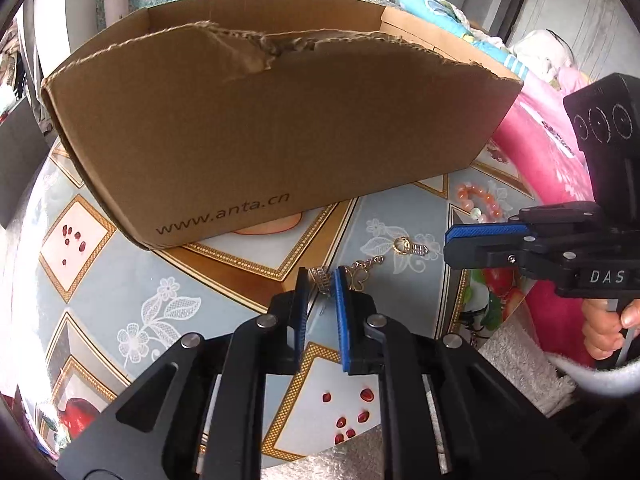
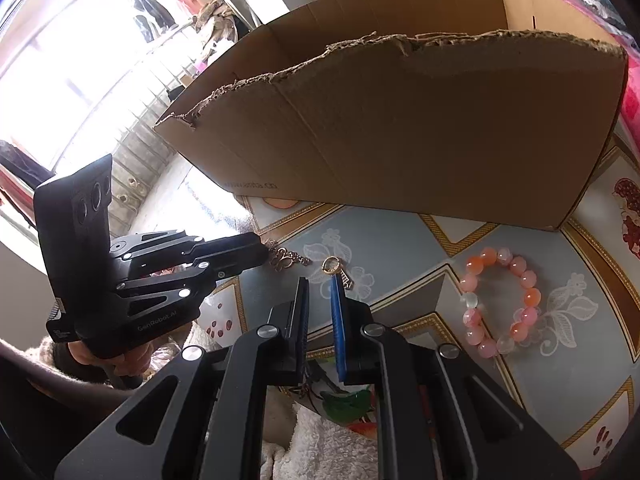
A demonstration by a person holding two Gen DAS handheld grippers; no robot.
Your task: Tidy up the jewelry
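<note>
Left claw (image 1: 320,280) stands nearly closed at lower centre of its own view, with a glittering, ribbed metal band (image 1: 322,278) between its blue ridged pads; whether the pads press on it I cannot tell. Right claw (image 2: 320,286) is closed and carries nothing; its tips hang just beside a gold ring (image 2: 331,265) with a small key-shaped charm, which lies on the tablecloth (image 1: 224,280).

Filling the upper half of both views is a brown corrugated cardboard box (image 1: 280,128) with its top open, its near edge raggedly torn and a web address printed low on the wall. Its inside is hidden from here.

Just right of the band lies a gold chain bracelet (image 2: 288,258) with a butterfly-shaped link. At the right of the right wrist view is a loop of round, glossy orange, pink and clear beads (image 2: 500,300), well apart from both claws. The tablecloth is smooth and shiny, printed with lacy white flowers, gold lattice borders and red seeds.
</note>
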